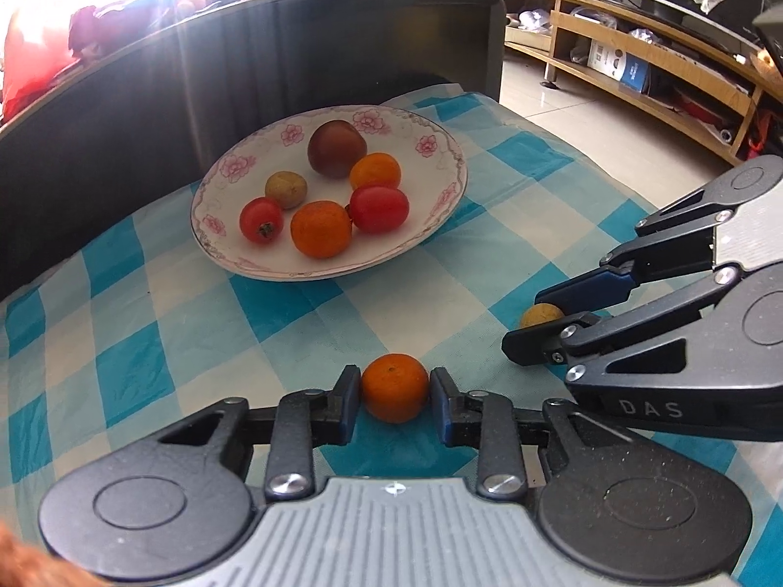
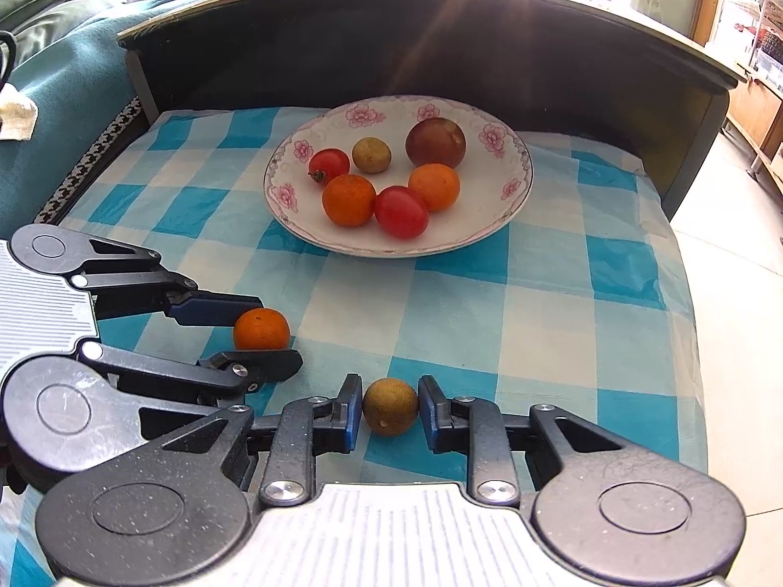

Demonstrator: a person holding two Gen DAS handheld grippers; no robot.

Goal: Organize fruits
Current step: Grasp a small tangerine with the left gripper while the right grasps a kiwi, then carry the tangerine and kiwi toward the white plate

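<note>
Nearest, my left gripper [image 1: 395, 388] has its fingers pinching a small orange [image 1: 394, 387] on the checked cloth [image 1: 303, 313]. Right of it, my right gripper [image 2: 390, 407] pinches a yellowish-brown fruit [image 2: 390, 406]. Beyond both, the floral plate [image 2: 509, 205] holds six fruits.

Yellow-brown fruit [image 1: 541, 315] mostly hidden between right gripper [image 1: 526, 327] fingers, perhaps touching the cloth.

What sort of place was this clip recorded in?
Most likely a home living room: a low wooden TV stand with cluttered shelves on a tiled floor, a teal sofa beside the checked tablecloth, and a floral plate of fruit.
</note>
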